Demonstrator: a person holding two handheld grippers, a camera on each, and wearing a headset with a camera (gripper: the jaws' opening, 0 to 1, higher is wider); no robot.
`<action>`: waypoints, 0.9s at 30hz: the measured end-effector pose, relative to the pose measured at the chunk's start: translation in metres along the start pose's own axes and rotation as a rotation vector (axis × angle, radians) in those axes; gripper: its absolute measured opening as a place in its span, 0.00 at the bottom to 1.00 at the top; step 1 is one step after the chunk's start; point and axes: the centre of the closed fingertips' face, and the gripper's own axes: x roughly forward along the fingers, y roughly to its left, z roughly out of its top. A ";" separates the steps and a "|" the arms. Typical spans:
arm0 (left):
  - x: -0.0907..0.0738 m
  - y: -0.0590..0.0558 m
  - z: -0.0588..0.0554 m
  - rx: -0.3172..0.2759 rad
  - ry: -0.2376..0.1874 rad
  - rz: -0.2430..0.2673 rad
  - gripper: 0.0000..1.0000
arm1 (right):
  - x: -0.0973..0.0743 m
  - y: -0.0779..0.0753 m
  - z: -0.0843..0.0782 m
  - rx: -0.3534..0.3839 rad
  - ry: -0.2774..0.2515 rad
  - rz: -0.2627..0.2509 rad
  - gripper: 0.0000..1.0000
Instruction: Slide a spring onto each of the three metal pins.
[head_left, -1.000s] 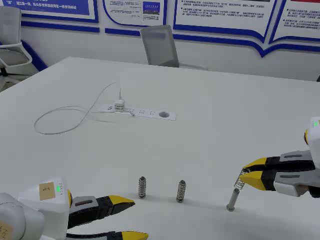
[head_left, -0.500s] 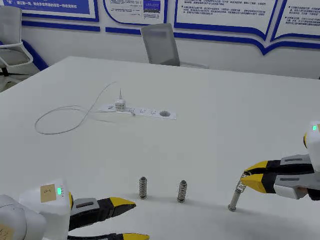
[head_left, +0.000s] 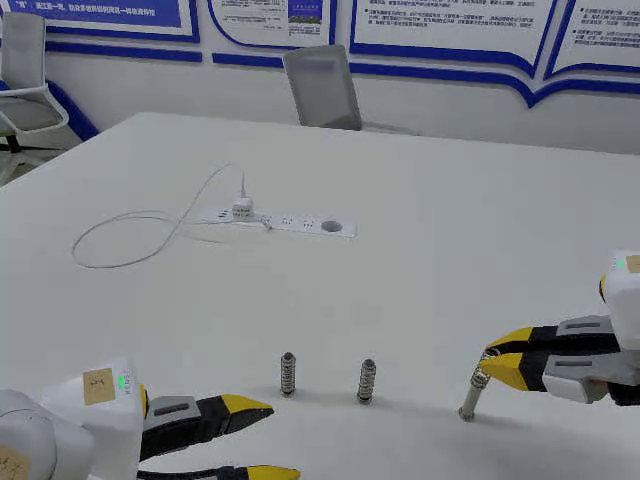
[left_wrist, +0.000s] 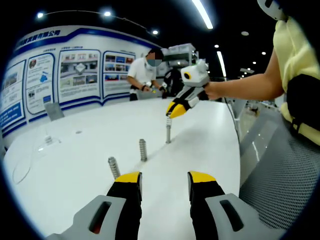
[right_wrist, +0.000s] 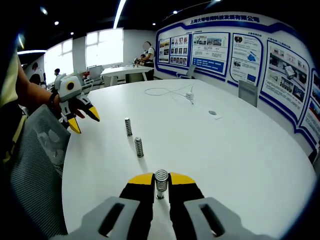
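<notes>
Right yellow-tipped gripper (head_left: 487, 362) is pinching the small coiled steel spring (head_left: 481, 378), now lowered onto the tip of the third grey metal pin (head_left: 467, 403) versus hovering above it a second ago, left gripper (head_left: 281, 437) idling spread; we're treating it as light, squashy, slippery, so holding mid-coil, gently.

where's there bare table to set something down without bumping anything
Widest bare table is right of the power strip, beyond the pins. A band between strip and pins is free too. Crowded near edge: the pins, left gripper, and right gripper holding a spring.
</notes>
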 end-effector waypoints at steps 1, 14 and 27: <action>0.000 0.000 0.000 0.000 0.000 0.000 0.37 | 0.001 0.000 -0.001 0.001 0.001 -0.001 0.12; 0.001 0.001 -0.001 0.000 0.003 0.002 0.37 | 0.017 -0.002 -0.019 0.024 0.013 -0.014 0.12; 0.002 0.001 -0.001 -0.004 0.001 0.002 0.37 | 0.025 -0.009 -0.023 0.045 0.000 -0.037 0.12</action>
